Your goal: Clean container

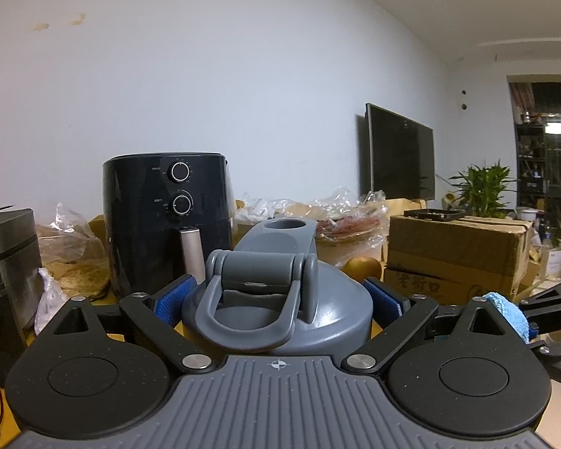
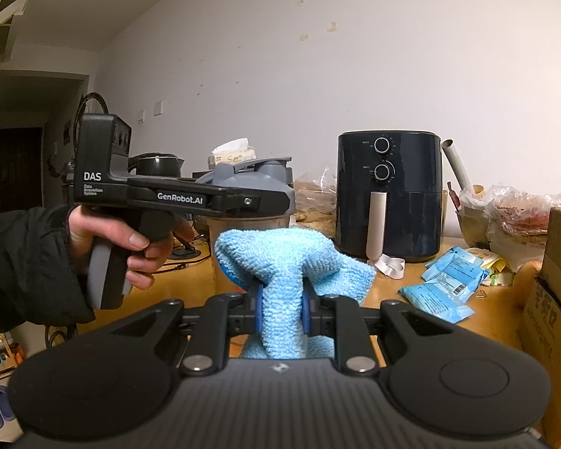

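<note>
Upright, the container sits clamped in the left gripper; the right gripper pinches a cloth.

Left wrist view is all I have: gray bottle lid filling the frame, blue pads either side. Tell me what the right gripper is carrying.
Observer: The right gripper is shut on a light blue cloth, bunched above its fingers.
Operator: Report where that cloth sits relative to the bottle.
Observer: In the right wrist view the cloth is in front of the bottle, below the lid; I cannot tell whether they touch.
Operator: Confirm how my gripper is held.
Observer: A bare hand grips the left gripper's pistol handle, with its fingers around the bottle just under the lid.
</note>
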The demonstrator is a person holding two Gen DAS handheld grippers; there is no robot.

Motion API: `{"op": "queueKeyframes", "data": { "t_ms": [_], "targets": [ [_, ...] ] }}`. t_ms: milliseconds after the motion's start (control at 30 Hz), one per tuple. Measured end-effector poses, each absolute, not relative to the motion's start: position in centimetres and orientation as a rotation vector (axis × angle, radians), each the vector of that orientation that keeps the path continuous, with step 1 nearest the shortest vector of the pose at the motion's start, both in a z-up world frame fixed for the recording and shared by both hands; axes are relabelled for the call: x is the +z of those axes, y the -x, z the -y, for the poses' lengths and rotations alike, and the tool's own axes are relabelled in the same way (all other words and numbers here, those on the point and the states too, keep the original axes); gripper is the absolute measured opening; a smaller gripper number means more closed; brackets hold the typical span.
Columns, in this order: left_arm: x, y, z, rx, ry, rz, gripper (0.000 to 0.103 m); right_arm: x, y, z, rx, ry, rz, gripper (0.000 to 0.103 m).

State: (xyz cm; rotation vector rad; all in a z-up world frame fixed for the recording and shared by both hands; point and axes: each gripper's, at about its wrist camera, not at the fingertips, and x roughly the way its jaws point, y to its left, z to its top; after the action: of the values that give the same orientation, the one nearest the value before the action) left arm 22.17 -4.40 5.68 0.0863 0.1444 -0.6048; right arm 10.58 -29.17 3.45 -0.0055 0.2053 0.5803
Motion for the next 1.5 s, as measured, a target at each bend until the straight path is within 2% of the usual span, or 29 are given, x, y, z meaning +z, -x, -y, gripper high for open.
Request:
{"op": "queueKeyframes", "data": {
  "t_ms": [233, 300, 1500],
  "targets": [
    [5.7, -22.1, 4.5, -0.582, -0.093, -0.140, 0.097, 3.4, -10.5, 29.3, 0.578, 0.003, -0.207, 0.017],
    [5.7, -22.2, 4.4, -0.572, -0.092, -0.137, 0.103, 3.4, -10.5, 29.3, 0.578, 0.002, -0.206, 0.017],
    [5.5, -19.3, 9.6, -0.131, -0.069, -0.133, 0.103, 3.2, -10.6, 29.6, 0.561, -0.004, -0.217, 0.017]
  ]
}}
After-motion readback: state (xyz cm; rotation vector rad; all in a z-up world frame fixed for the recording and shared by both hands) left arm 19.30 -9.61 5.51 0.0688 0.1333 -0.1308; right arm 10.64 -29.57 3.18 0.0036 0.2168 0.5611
